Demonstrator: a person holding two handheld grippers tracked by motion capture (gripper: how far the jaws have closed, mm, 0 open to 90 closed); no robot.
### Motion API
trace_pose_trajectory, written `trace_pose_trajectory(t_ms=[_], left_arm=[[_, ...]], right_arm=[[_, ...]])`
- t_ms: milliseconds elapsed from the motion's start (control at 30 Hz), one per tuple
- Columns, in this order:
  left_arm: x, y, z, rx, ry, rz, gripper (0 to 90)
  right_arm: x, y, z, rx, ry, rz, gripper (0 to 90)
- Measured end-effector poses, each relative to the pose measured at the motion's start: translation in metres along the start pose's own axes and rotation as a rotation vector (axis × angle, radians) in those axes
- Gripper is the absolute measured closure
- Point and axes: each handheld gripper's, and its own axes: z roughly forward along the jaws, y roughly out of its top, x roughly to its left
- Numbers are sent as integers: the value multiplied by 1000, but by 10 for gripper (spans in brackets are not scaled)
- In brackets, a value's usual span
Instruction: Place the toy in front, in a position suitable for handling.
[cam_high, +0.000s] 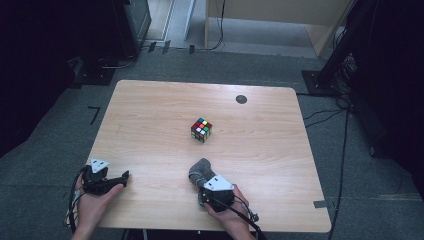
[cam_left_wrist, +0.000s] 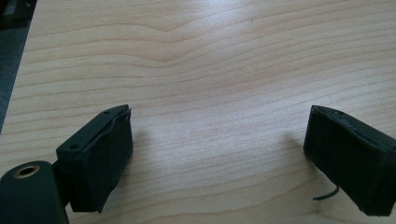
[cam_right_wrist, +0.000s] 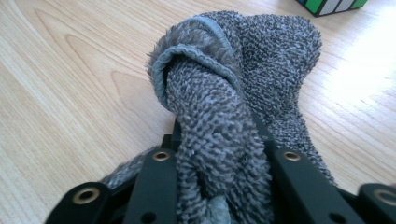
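- The right tongs (cam_high: 204, 181) are sitting closest to me, near the table's (cam_high: 150, 115) near edge and a little right of its middle, gripped from behind by the person's right hand (cam_high: 227, 212).
- Their jaws are clamping a grey knitted cloth (cam_high: 201, 170); in the right gripper view the cloth (cam_right_wrist: 224, 116) is bunching up thick between the two black jaws, which are pressing on it from either side.
- The cloth is standing up out of the jaws in a folded lump, its rolled hem curling over at the top, and part of it is trailing down onto the wood beside the jaws.
- The left tongs (cam_high: 120, 179) are lying just as near, at the table's near left corner, held in the person's left hand (cam_high: 92, 202), well apart from the cloth.
- Their jaws are standing wide apart; in the left gripper view the left tongs (cam_left_wrist: 219, 154) are framing nothing but bare wood grain between the two padded faces.
- Further in, around the middle of the table, a colour-sticker puzzle cube (cam_high: 201, 129) is resting on the wood, beyond the cloth and apart from it; one corner of the cube (cam_right_wrist: 329, 5) is peeking into the top of the right gripper view.
- Further still, near the table's far edge and right of the cube, a small dark round disc (cam_high: 241, 99) is sitting in the tabletop.
- Past the table, grey carpet floor (cam_high: 240, 65) is running back toward dark stands and cables.
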Motion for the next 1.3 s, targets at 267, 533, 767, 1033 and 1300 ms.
trace_pose_trajectory(t_ms=[267, 533, 767, 1033, 1300], left_arm=[[-12, 8, 1, -33, -33, -10, 85], [-30, 21, 0, -53, -95, -11, 85], [-46, 35, 6, -63, -120, -2, 85], [-64, 50, 16, -72, -140, 14, 85], [-81, 61, 24, -71, -161, 36, 85]], right_arm=[[-11, 1, -13, -72, 51, 59, 764], [-25, 8, -38, -127, 54, 73, 759], [-47, 8, -60, -164, 36, 121, 757], [-68, 6, -78, -189, -10, 140, 757], [-89, 2, -90, -202, -38, 173, 752]])
